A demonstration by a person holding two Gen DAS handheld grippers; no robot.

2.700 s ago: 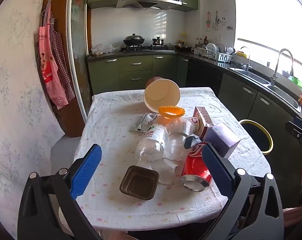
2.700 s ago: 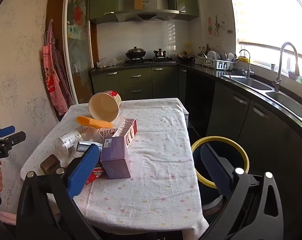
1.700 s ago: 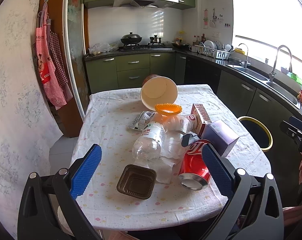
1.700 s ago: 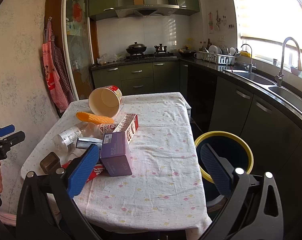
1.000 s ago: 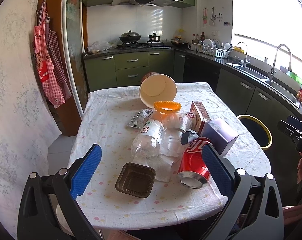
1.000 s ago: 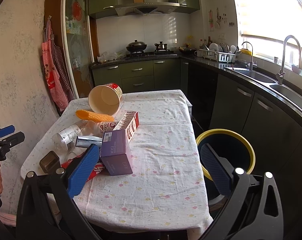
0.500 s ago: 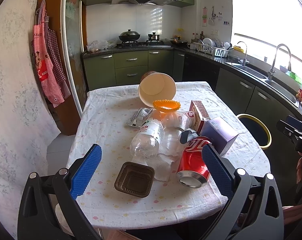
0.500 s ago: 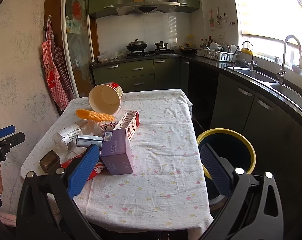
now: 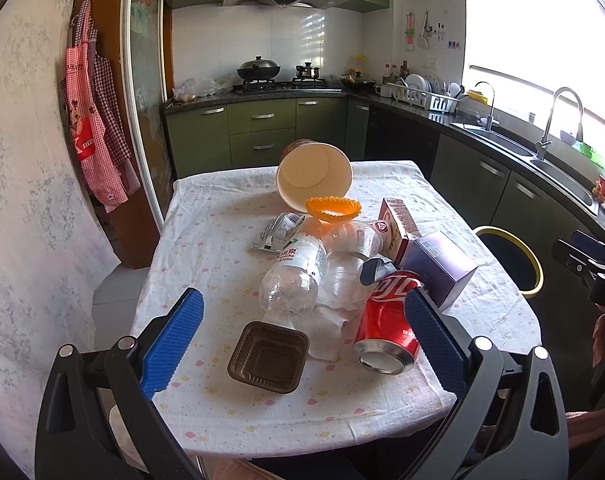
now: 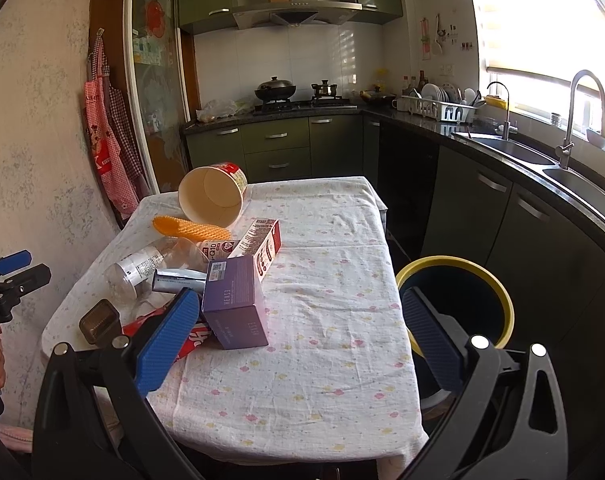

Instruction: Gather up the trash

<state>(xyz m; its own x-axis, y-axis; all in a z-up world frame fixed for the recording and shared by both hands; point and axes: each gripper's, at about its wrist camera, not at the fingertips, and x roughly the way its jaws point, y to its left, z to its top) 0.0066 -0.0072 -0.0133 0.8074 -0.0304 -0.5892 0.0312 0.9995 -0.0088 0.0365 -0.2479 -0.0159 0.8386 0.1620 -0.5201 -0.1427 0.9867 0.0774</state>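
Trash heaped on the near half of the table (image 9: 206, 240), under a white cloth with small pastel marks. Nearest the left claw (image 9: 302, 340): one brown plastic tray (image 9: 268, 356), open side up and empty, beside one red soda can (image 9: 386, 328) lying on its side. Behind these, a crumpled white tissue (image 9: 322, 328), one clear plastic bottle (image 9: 298, 268) lying down, a clear cup (image 9: 354, 236) on its side, a silver wrapper (image 9: 274, 234). To the right, one purple box (image 10: 236, 304) touching one red-and-white carton (image 10: 262, 248). Farther back, one orange scalloped dish (image 9: 333, 209) leaning against one large paper tub (image 9: 314, 180), tipped over, mouth toward the camera, nothing inside.

Left claw spread wide, blue pads (image 9: 170, 344) apart, above the near table edge, gripping nothing. Right claw (image 10: 298, 336) likewise wide apart and empty, off the table's right corner.

Beside the table on the floor, one dark bin (image 10: 462, 300) with a yellow rim; contents not discernible.

Around: green kitchen cabinets, a stove with a wok (image 9: 259, 69) and a small pot, a range hood, a dish rack (image 10: 438, 110) with plates, a sink (image 10: 582, 184) with tall taps below a bright window, two checked aprons (image 9: 98, 132) hanging on the left wall.
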